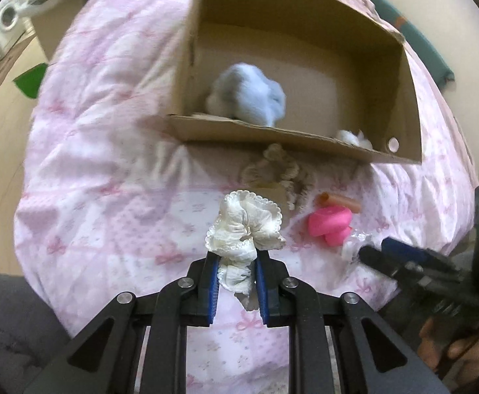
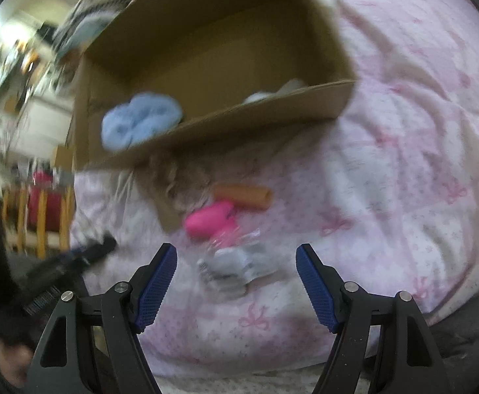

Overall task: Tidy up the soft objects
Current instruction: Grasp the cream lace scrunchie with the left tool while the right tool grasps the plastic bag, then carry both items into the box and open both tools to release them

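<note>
While a pink quilt printed with bows covers nearly everything in both views, an open cardboard box sits on it, holding a fluffy blue plush against its near wall and a smaller white soft item in the near corner. Just outside that near wall lies a beige lace-trimmed piece, then an orange foam roller, with a bright pink soft object touching its near side. Closer still rests a small grey and clear item, blurred, lying ahead of the right gripper, whose blue pads stand wide apart with nothing between them. The left gripper is clamped on a cream ruffled scrunchie, lifted off the quilt short of the box.
</note>
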Demonstrator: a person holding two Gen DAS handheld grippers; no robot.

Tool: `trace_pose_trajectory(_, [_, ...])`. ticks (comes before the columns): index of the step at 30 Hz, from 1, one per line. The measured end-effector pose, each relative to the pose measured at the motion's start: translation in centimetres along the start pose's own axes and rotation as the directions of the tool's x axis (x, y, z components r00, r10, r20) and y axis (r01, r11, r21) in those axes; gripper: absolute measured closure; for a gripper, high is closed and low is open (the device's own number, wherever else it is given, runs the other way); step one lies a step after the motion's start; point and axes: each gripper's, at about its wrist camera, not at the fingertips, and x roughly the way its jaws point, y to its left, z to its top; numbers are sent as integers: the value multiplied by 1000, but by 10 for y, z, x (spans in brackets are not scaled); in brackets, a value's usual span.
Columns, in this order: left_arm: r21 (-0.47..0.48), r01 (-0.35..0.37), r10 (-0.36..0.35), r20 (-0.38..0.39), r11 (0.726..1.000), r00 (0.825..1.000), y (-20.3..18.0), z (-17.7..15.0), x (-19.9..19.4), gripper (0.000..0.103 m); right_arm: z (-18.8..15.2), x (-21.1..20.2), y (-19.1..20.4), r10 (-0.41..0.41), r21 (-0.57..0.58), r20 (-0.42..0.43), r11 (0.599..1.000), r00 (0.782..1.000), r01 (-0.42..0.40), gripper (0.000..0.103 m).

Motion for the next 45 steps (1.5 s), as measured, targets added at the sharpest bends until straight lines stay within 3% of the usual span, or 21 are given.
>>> trace_pose_trajectory(6, [11,-7,7,14,1000,1000,-4,-3,0,86,-6,34,20,-131,-135,-98,984,986,118,24])
trace_pose_trajectory(10, [21,-25,25,9,999,1000,-11,-2,9,86,-1,38,24,-133,-151,-91,981,987,119,24])
trace_pose_trajectory(12, [18,-21,21,1,1000,1000,-11,-1,12,86,0,38,22,-139,-149,-89,981,986,124,39])
trace_pose_trajectory(13, [16,-18,18,-1,1000,1000,-11,-1,13,86,1,36,18,-143,-143,-94,981,985,128,59])
trace_pose_trajectory(21, [-9,-12,12,9,1000,1000,-7,-1,11,86,-8,4,3,-52,-88,-44,995,998,48,72])
trace_pose_trajectory(25, [-9,-8,8,34,1000,999,-8,0,6,86,-4,-32,-7,105,-46,78,994,991,-101,78])
trace_pose_trajectory(29, [2,-20,20,58,1000,998,-9,-1,1,86,-1,-52,-6,179,-50,149,984,972,-174,78])
trace_pose_trajectory(38, [8,-51,50,67,999,996,-12,-3,2,86,-1,-41,1,125,-69,131,991,984,-117,79])
trace_pose_trajectory(45, [12,-78,77,71,997,995,-12,-3,4,86,-1,-40,7,129,-82,139,989,982,-119,79])
